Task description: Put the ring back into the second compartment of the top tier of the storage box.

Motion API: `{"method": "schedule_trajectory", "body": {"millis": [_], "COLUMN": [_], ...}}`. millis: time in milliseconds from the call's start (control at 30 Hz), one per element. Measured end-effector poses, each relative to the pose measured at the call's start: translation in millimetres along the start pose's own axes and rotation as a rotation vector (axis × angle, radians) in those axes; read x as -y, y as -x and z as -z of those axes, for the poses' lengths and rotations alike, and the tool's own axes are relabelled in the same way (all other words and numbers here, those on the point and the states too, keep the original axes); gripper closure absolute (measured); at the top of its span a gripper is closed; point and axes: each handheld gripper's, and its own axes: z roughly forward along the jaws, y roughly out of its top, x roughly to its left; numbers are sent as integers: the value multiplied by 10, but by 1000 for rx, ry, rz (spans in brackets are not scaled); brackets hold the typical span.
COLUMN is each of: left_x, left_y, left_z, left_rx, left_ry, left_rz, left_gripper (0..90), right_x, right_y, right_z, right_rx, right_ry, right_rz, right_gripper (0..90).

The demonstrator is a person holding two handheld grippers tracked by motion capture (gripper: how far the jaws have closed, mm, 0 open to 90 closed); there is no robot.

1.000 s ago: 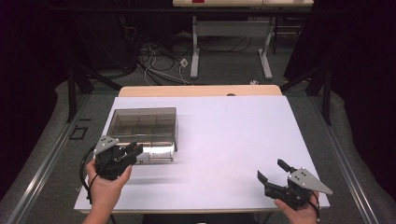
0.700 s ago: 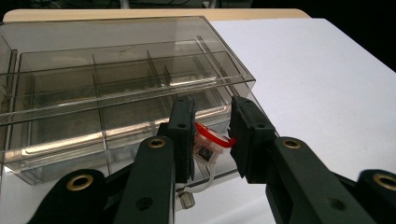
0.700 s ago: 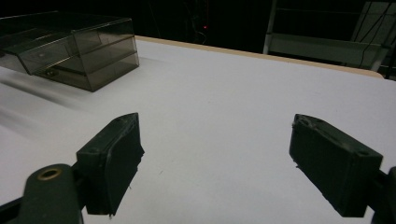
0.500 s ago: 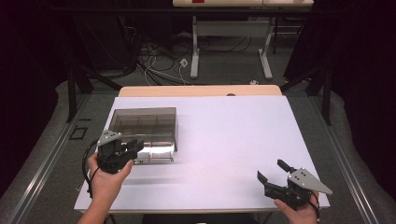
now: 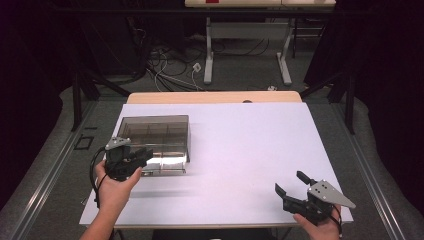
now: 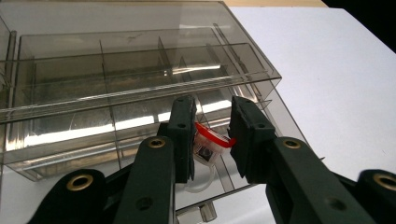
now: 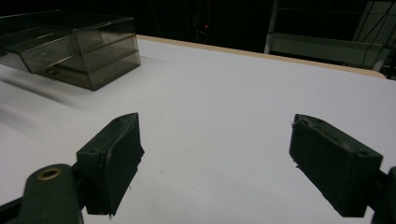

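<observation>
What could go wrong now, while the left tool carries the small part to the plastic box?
1. The left tool grips the small red-and-clear part only near its edge, so it may slip or tilt out.
2. The part is close to the smoky plastic organizer box; it could knock the box's front wall and push the light box across the white table.
3. The dividers are narrow, so the part may land in a wrong compartment.

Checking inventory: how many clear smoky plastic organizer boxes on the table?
1. The clear smoky plastic organizer box sits at the white table's left side, in front of the left gripper; nothing seems hidden.
</observation>
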Motion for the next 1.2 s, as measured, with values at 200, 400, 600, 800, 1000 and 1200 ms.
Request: {"method": "schedule_trajectory", "body": {"millis": [200,400,600,800,1000,1200], "left_x": [-15,-3,0,11,36,42], "left_y": [-27,-64,-103,-136,-131,-121], "left_z": [-27,-75,-112,-165,-208,-215], "left_rx": [-7,-25,-25,-29,-36,-31], "left_ry": [-11,-26,-35,-52,-58,-55], "left_rz": [7,10,28,32,31,30], "left_gripper": [706,705,704,704,702,699], "right_x": [1,1,2,2,2,2], "right_y": [0,-3,-9,-10,-11,-11], "right_z": [-4,-4,-9,-11,-14,-12], "right_rx": [-2,-2,-5,-8,-9,-11], "right_ry": [0,-1,-3,-1,-3,-3], "right_rz": [-1,4,1,1,3,4], "right_gripper": [163,163,163,163,163,163]}}
